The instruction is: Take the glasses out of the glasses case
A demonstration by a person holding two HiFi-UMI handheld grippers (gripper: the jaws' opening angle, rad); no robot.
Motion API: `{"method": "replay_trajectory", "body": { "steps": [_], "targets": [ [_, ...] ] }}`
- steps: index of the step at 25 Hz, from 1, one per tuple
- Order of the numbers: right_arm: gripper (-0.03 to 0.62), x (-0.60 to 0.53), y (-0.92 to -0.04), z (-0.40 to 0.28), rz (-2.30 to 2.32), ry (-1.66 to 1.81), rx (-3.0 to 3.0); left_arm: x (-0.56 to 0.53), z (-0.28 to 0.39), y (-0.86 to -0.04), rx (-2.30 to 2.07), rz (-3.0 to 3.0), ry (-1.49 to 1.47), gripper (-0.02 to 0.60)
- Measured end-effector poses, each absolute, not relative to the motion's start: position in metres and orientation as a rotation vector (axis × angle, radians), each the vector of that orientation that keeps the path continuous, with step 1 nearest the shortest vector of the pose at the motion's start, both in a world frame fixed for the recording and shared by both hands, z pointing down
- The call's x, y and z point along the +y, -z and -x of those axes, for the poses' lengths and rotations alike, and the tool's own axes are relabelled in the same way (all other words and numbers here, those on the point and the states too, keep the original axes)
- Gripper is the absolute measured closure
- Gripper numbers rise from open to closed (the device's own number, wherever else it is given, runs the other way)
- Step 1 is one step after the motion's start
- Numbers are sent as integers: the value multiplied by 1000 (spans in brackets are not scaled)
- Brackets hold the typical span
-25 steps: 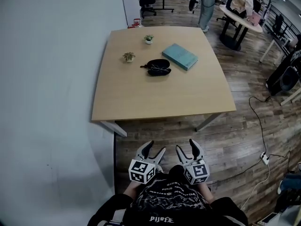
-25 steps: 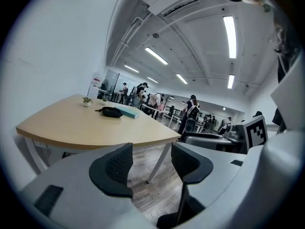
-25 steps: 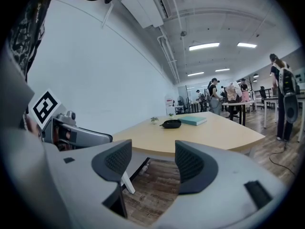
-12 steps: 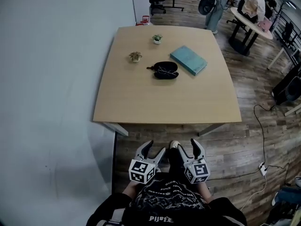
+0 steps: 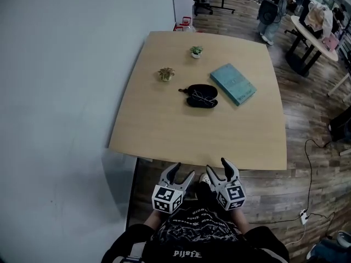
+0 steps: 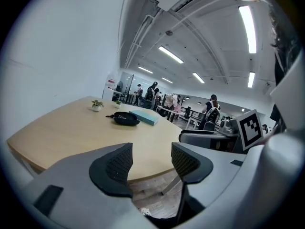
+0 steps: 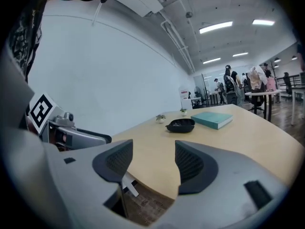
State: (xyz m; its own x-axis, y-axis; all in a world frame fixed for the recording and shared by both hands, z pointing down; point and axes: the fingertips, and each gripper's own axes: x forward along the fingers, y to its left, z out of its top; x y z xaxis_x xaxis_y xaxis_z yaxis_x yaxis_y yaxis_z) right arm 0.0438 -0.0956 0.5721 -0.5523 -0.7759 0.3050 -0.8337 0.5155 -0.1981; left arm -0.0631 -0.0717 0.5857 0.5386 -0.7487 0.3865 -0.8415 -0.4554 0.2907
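A black glasses case (image 5: 201,96) lies open near the middle of the wooden table (image 5: 164,130), with thin-framed glasses (image 5: 203,98) resting inside it. The same case shows far off in the left gripper view (image 6: 126,119) and in the right gripper view (image 7: 180,125). Both grippers hang close to my body, short of the table's near edge. My left gripper (image 5: 180,173) is open and holds nothing. My right gripper (image 5: 218,170) is open too, empty.
A teal book (image 5: 233,84) lies just right of the case. Two small potted plants (image 5: 165,74) (image 5: 196,51) stand behind the case. A pale wall runs along the table's left side. Wooden floor, a cable with a plug (image 5: 303,216), other desks and people lie to the right and beyond.
The table has drawn nearer and slid right in the head view as I step toward it. Both grippers stay open, held at my waist.
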Motion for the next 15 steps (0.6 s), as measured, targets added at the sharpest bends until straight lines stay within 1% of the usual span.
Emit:
{"method": "replay_trajectory", "body": {
  "steps": [1, 9, 15],
  "targets": [
    [324, -106, -571, -46, -1363, -480, -2587, -82, 59, -585, -1301, -2329, -283, 322],
    [324, -170, -574, -60, -1156, -395, -2613, -148, 30, -584, -1355, -2309, -297, 322],
    [324, -210, -571, -78, -1158, -381, -2625, -184, 15, -586, -1410, -2271, -286, 322]
  ]
}}
